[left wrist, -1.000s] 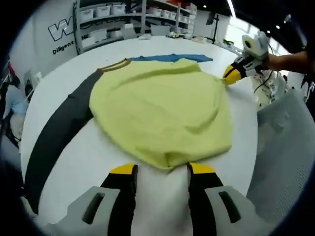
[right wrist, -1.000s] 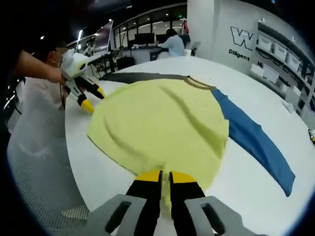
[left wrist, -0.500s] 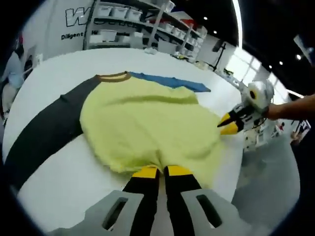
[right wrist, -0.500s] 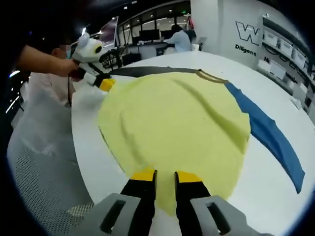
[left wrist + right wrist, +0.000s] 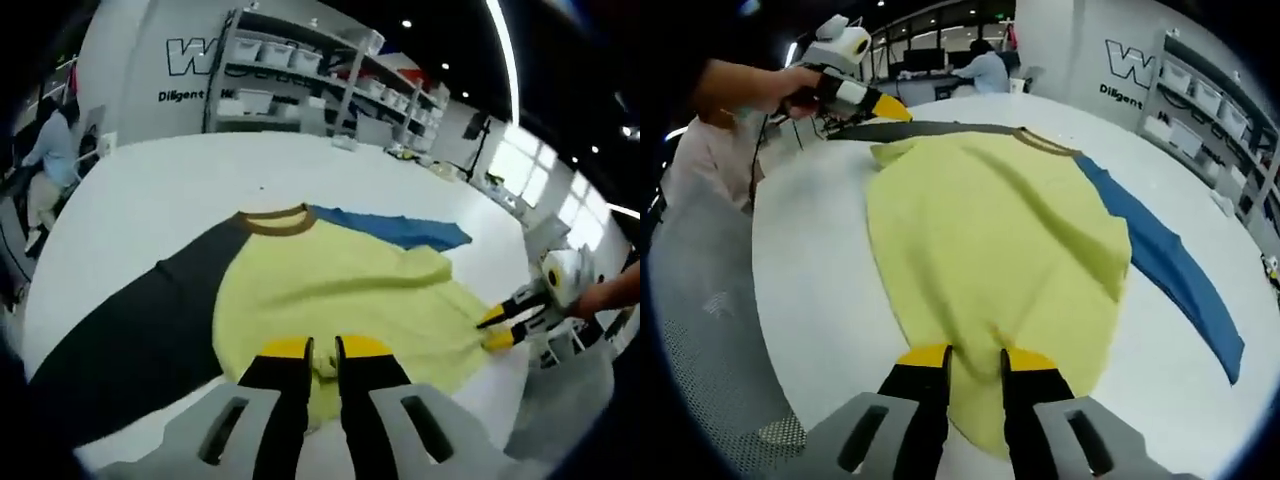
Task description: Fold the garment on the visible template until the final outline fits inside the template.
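Here both claws pinch the garment (image 5: pixel 990 230) hem between their jaws.

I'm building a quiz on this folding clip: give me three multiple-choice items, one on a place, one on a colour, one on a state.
1. Where does the blue sleeve lie in the right gripper view?
A. right of the yellow-green body
B. under the claw
C. off the table

2. What colour is the collar band?
A. red
B. brown
C. white

3. What is the left claw doing?
A. hanging open above the table
B. pinching the yellow-green garment hem
C. gripping the dark sleeve

A: the blue strip runs along the right.
B: the neck ring is brown.
B: yellow-green cloth sits between near-closed jaws.
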Tool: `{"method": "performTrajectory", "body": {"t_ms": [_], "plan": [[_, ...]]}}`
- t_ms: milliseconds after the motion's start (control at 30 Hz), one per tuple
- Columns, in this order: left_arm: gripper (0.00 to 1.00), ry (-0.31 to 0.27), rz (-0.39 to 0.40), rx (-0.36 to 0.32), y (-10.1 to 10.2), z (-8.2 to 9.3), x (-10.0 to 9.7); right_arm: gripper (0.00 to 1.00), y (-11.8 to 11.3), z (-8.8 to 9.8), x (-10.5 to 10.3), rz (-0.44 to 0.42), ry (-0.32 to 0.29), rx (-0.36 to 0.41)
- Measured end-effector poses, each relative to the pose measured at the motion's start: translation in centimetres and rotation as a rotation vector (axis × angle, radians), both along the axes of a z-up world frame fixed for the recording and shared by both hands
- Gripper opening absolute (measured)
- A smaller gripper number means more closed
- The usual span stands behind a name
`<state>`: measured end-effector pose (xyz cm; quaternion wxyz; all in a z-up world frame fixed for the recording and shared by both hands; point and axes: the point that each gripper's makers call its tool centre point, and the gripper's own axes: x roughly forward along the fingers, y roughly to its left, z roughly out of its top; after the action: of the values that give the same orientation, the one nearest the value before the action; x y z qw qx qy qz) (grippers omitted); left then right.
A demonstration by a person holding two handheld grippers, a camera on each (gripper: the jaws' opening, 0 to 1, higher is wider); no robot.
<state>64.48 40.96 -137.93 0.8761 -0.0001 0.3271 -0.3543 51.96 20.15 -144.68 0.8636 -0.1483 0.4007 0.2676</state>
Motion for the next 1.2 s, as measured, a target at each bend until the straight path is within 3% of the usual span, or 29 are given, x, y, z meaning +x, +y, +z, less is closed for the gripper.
{"method": "performTrajectory", "body": {"t_ms": [167,233,267,400,533,600,633,667,700,833,867,967,1067,1133,1200], "plan": [[0.10,0.014,-0.069,0.014,0.2,-1.0,-3.2,0.14,-1.5,0.1,1.3,-0.075,-0.029,-0.023],[0.10,0.069,-0.107,0.042,0.2,-2.4,-4.9,0.13,-1.2,0.1,1.5,-0.120,-0.019,0.035],[0.13,0.086,-0.111,0.042,-0.1,-3.0,-5.3,0.12,-1.4,0.1,1.6,-0.105,-0.024,0.020],[0.24,0.100,-0.110,0.024,-1.5,-4.2,-4.7,0.12,-1.2,0.1,1.6,-0.100,-0.024,0.021],[0.29,0.097,-0.127,0.008,-3.1,-4.5,-4.2,0.13,-1.2,0.1,1.5,-0.107,-0.027,0.031],[0.23,0.116,-0.134,0.024,-3.5,-5.1,-4.2,0.13,-1.2,0.1,1.5,-0.111,-0.026,0.028],[0.14,0.117,-0.174,0.036,-3.8,-5.0,-4.6,0.13,-1.2,0.1,1.4,-0.109,-0.024,0.027],[0.02,0.111,-0.226,0.030,-4.2,-4.7,-5.1,0.13,-1.1,0.1,1.3,-0.106,-0.022,0.025],[0.05,0.094,-0.269,0.015,-4.6,-4.1,-5.3,0.13,-1.1,0.1,1.3,-0.105,-0.025,0.023],[0.02,0.109,-0.270,0.019,-4.9,-2.9,-4.7,0.13,-1.1,0.1,1.4,-0.111,-0.033,0.024],[0.02,0.107,-0.267,-0.002,-5.2,-2.1,-4.3,0.13,-1.1,0.1,1.3,-0.113,-0.032,0.025],[0.02,0.059,-0.260,-0.156,-7.4,1.9,-3.1,0.14,-1.0,0.1,1.4,-0.105,-0.031,0.021],[0.14,-0.108,-0.252,-0.164,-8.0,4.2,-1.1,0.14,-1.0,0.1,1.4,-0.106,-0.031,0.022],[0.34,-0.191,-0.210,-0.175,-7.5,5.3,0.3,0.15,-0.9,0.1,1.3,-0.107,-0.026,0.026],[0.50,-0.162,-0.185,-0.139,-6.7,4.6,0.2,0.14,-0.8,0.2,1.0,-0.103,-0.013,0.034]]}}
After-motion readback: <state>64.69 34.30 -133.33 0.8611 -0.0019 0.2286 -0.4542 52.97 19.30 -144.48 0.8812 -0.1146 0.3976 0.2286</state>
